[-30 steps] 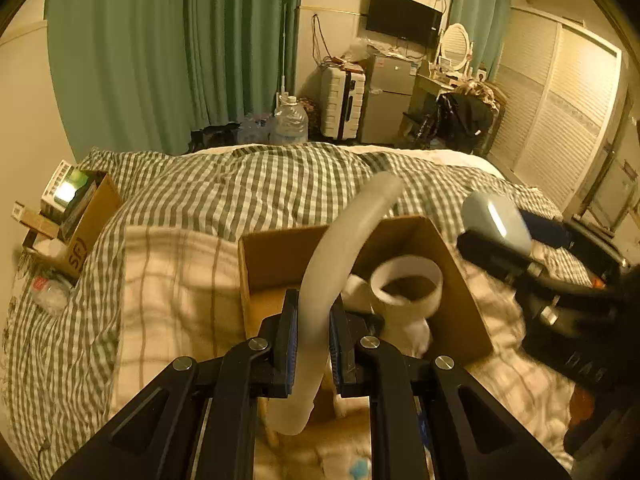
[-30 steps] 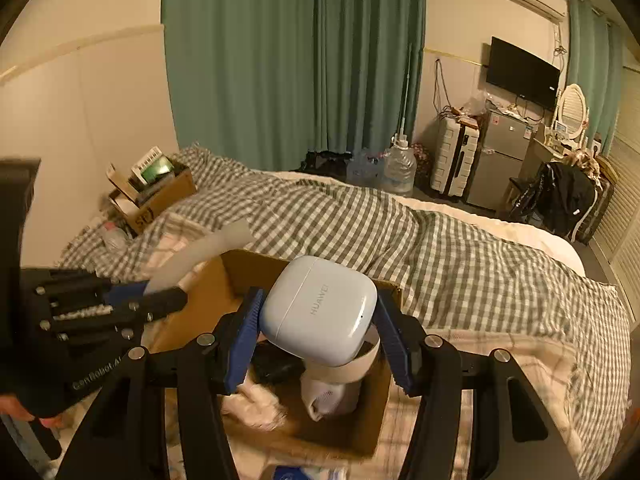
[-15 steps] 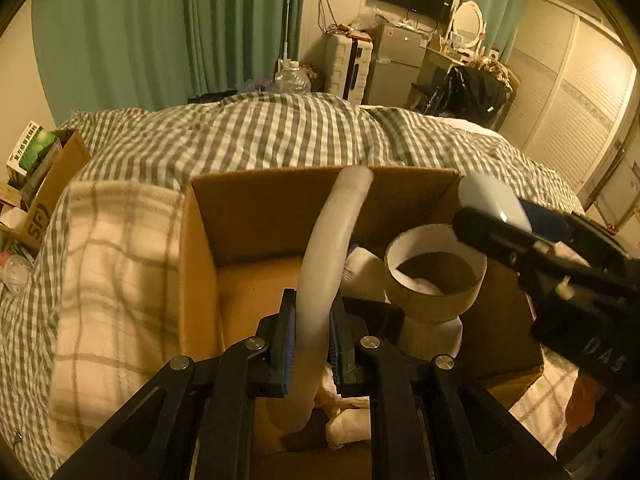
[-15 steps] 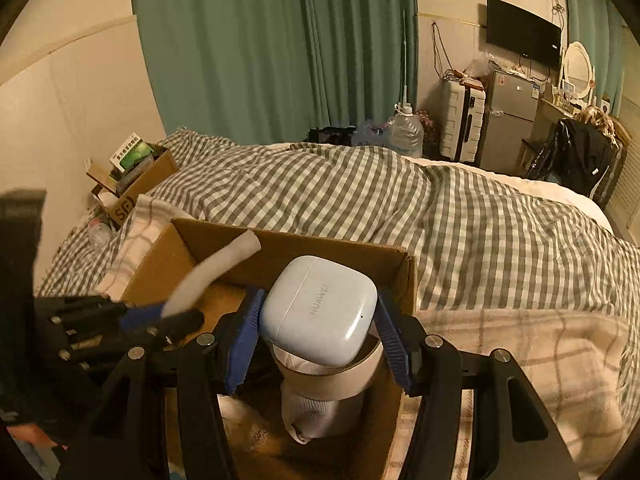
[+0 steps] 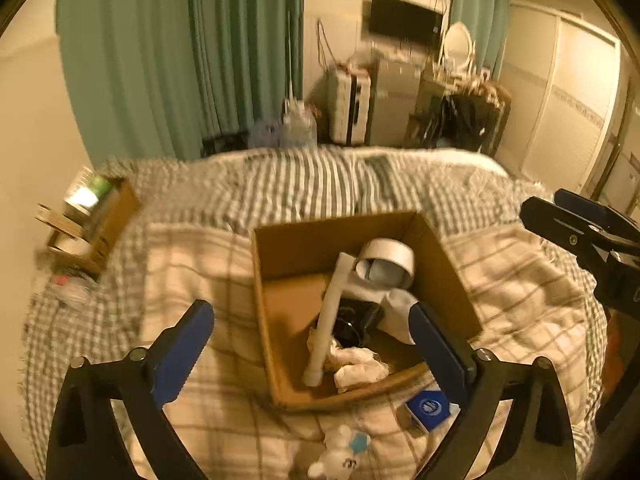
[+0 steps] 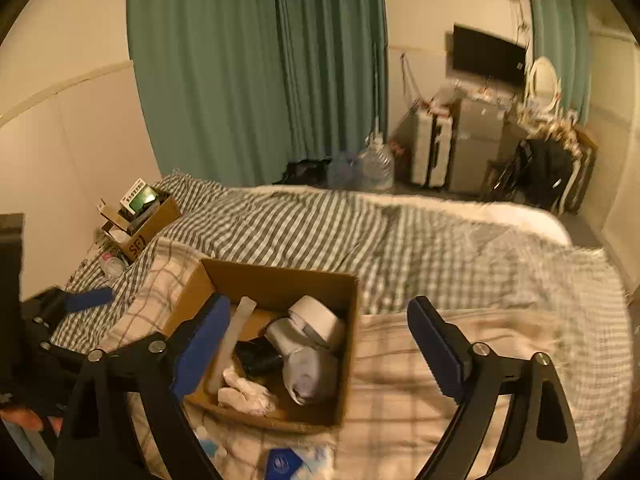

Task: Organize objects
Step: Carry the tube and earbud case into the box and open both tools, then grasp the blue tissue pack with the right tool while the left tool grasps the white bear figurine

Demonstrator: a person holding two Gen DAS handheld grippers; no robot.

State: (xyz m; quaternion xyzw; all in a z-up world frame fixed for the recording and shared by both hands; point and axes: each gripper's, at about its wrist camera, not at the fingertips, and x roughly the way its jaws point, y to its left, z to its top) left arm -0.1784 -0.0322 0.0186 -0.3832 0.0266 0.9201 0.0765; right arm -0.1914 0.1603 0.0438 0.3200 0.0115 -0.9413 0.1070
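Observation:
An open cardboard box (image 5: 280, 320) (image 6: 348, 360) sits on a plaid blanket on the bed. Inside lie a white tube (image 5: 330, 316) (image 6: 232, 340), a tape roll (image 5: 386, 262) (image 6: 318, 318), a dark object (image 5: 356, 322) (image 6: 258, 356), crumpled white cloth (image 5: 356, 364) (image 6: 244, 394) and a pale rounded item (image 6: 306, 372). My left gripper (image 5: 312, 344) is open and empty above the box's near side. My right gripper (image 6: 320, 344) is open and empty, over the box's right part. The earbud case is not clearly seen.
A blue-labelled small box (image 5: 428, 408) (image 6: 282, 464) and a white toy (image 5: 336, 456) lie on the blanket in front of the box. Another cardboard box with books (image 5: 96, 216) (image 6: 140, 216) stands at the bed's far left. Checked duvet (image 6: 320, 232) covers the bed beyond.
Both grippers opened and pulled back and up. The white tube left the left gripper and now lies in the box. The earbud case left the right gripper.

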